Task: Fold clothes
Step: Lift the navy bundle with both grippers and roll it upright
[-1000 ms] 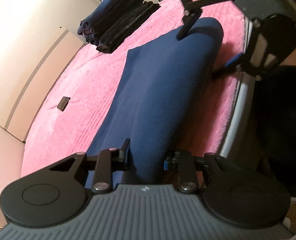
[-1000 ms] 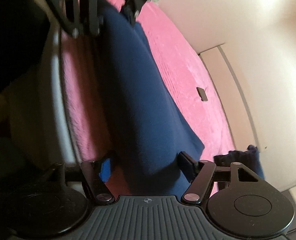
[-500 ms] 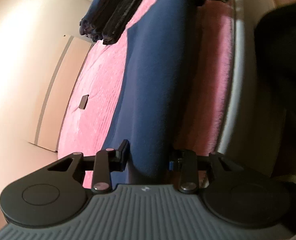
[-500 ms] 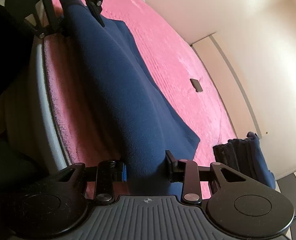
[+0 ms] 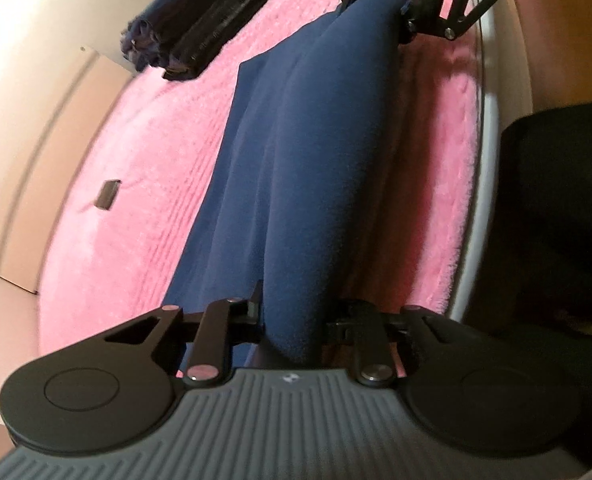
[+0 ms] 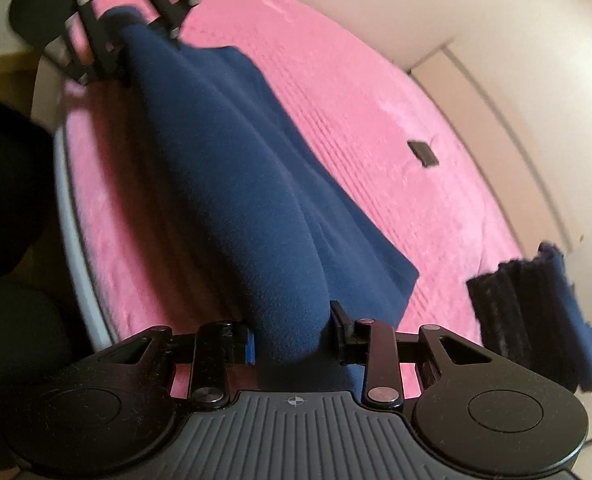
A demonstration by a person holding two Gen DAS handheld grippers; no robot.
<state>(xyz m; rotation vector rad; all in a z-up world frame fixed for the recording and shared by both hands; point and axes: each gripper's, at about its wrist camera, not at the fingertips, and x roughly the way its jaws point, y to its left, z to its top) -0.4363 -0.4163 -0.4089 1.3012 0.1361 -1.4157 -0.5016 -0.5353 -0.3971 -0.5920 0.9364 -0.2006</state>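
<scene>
Both the left gripper [image 5: 292,316] and right gripper [image 6: 292,336] have jaws clamped on the navy garment [image 5: 308,152], stretched mid-frame over the pink blanket [image 5: 144,184].

Warm, soft indoor light; brightest on the cream wall panels [image 5: 28,92], which wash out to a pale glare at upper left in the left wrist view and upper right in the right wrist view. The fluffy pink bed cover [image 6: 376,128] is evenly lit, with a dull shadow beneath the raised navy fleece cloth [image 5: 308,168]. Fisheye distortion bows the bed edge and darkens the corners. Motion blur softens the stack of dark folded clothes [image 6: 536,312] and the frame margins.
</scene>
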